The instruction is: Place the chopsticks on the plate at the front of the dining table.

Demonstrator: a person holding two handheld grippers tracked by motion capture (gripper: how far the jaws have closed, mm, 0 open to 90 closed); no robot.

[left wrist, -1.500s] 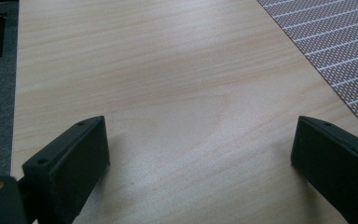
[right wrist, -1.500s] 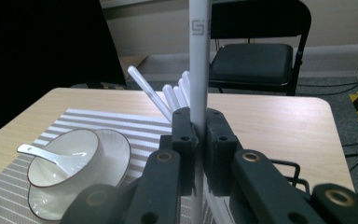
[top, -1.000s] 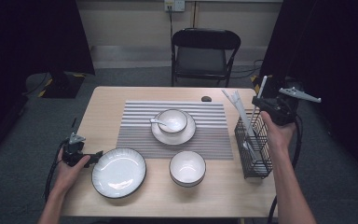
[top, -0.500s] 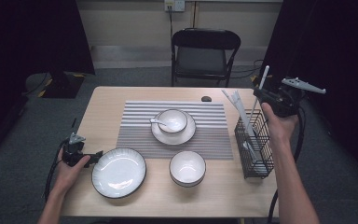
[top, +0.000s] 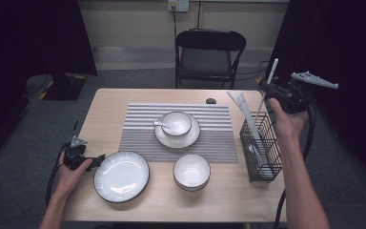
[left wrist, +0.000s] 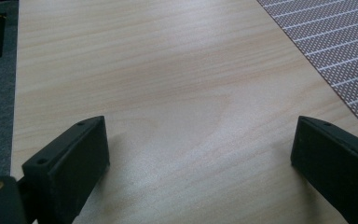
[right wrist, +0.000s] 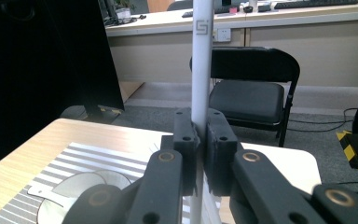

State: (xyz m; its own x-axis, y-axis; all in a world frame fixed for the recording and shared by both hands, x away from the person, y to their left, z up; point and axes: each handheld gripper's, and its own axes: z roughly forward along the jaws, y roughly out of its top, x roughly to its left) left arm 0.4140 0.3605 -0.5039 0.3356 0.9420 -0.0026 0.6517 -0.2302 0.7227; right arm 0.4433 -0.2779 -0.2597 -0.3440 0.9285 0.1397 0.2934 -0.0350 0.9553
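Note:
My right gripper (top: 268, 88) is raised above the black wire basket (top: 262, 164) at the table's right edge, shut on a long white utensil handle (top: 272, 69). The handle (right wrist: 201, 56) stands nearly upright between the jaws of the right gripper (right wrist: 199, 126). Its lower end reaches down toward the basket, where other white utensils (top: 240, 102) lean. My left gripper (top: 95, 158) rests low on the table's front left, just left of the white plate (top: 121, 175). The left gripper (left wrist: 200, 154) is open over bare wood.
A striped placemat (top: 138, 138) carries a small bowl with a spoon (top: 175, 123) on a saucer. A white bowl (top: 191, 171) sits in front of it. A small dark object (top: 211, 100) lies at the table's far edge, and a black chair (top: 209, 52) stands beyond.
My right gripper has risen and shifted slightly right, drawing the white utensil higher out of the basket. The left gripper has stayed put.

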